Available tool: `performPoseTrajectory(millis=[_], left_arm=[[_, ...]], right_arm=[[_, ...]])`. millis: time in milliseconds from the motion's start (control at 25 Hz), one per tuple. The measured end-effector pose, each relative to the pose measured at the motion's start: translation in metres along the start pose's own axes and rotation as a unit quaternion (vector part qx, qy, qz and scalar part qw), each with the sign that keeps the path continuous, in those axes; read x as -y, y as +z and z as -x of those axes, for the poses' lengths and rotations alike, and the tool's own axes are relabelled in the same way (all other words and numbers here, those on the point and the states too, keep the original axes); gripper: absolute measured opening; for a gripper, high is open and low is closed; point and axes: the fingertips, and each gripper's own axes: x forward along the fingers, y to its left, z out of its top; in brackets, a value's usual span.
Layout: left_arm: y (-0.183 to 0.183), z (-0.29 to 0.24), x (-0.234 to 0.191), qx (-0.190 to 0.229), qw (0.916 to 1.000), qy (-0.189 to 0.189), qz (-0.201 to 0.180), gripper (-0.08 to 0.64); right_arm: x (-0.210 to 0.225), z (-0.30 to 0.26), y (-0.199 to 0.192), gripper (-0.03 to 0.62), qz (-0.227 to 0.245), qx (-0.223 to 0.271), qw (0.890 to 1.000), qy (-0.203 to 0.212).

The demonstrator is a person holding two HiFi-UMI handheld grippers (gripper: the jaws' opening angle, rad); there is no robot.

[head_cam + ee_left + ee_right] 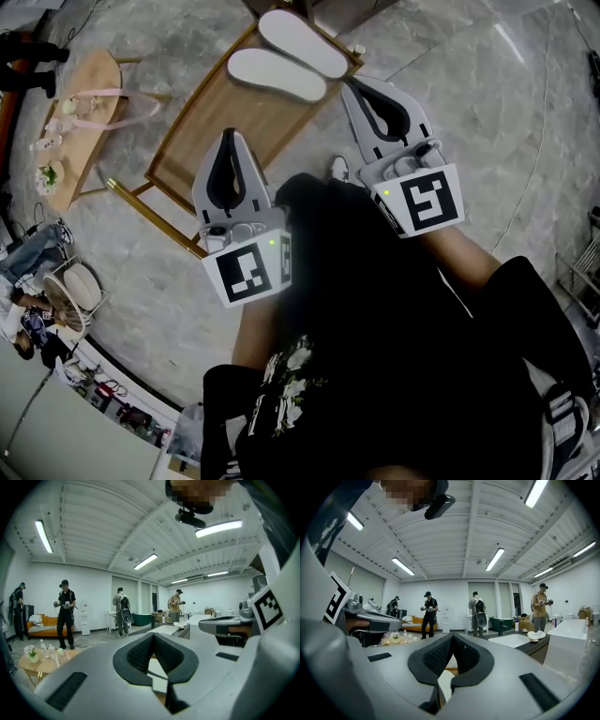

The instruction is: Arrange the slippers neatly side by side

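Note:
Two white slippers, one (277,73) nearer and one (302,42) farther, lie side by side at the far end of a low wooden table (202,127). My left gripper (230,136) hovers over the table's near part, shut and empty, short of the slippers. My right gripper (350,87) is shut and empty beside the table's right edge, close to the nearer slipper's end. In the left gripper view the jaws (153,635) meet at the tip, with a bit of white showing below them. The right gripper view shows its jaws (452,636) closed the same way.
A small round wooden side table (80,122) with little items stands at the left. A fan (70,291) sits on the floor lower left. My shoe (338,169) is by the table's near corner. Several people (427,613) stand across the room.

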Motion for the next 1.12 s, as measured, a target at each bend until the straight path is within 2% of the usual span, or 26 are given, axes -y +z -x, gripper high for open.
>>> performPoseTrajectory(millis=[280,680,920,1120], left_arm=[[-0.009,-0.010,-0.015,-0.010,0.9999,-0.004,0.007,0.002],[0.007,-0.046,-0.036,0.012,0.9993,-0.035,0.009,0.002],[0.009,-0.061,-0.060,0.020,0.9990,-0.038,0.013,0.002],[0.002,-0.067,-0.073,0.018,0.9986,-0.040,0.029,0.002]], right_arm=[[-0.008,-0.015,-0.014,-0.002,-0.005,-0.021,1.000,0.000],[-0.007,-0.048,0.005,-0.002,0.020,-0.020,0.999,-0.018],[-0.019,-0.078,0.013,-0.002,0.026,-0.015,0.999,-0.017],[-0.025,-0.090,0.011,-0.002,0.037,-0.029,0.999,-0.015]])
